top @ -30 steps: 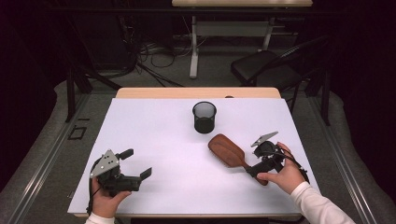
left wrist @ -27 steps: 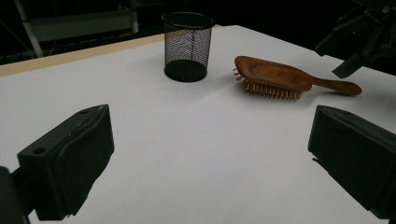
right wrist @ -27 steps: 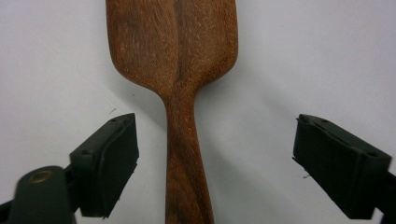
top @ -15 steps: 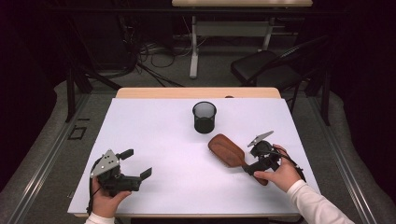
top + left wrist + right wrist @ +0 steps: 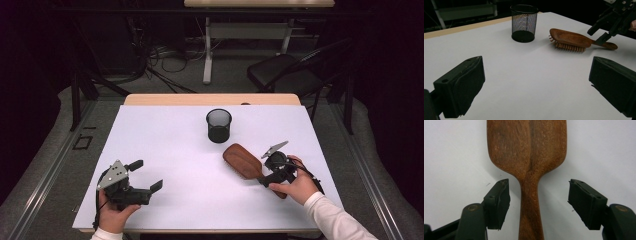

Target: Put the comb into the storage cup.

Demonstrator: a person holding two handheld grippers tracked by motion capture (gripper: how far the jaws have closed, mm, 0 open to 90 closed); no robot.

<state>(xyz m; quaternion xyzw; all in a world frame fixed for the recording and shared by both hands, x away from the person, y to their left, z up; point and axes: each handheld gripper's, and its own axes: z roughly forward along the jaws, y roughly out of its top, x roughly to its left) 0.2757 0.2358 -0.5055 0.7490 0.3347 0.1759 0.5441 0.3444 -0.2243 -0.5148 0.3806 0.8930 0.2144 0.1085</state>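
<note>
Closing right gripper (image 5: 537, 203), jaws spread either side of the hairbrush (image 5: 243, 161) handle at the cup's (image 5: 219, 125) five o'clock, not yet pinching; off-centre, risks nudging the brush aside.

We see a black mesh cup (image 5: 219, 125) standing upright at about twelve o'clock on the white bench (image 5: 165, 145); a dark chair (image 5: 285, 75) sits beyond, around one o'clock.

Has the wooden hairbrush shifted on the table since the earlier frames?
No. The hairbrush lies at the same spot and angle below the mesh cup; the right gripper's jaws have been closing around its handle, not yet touching.
</note>
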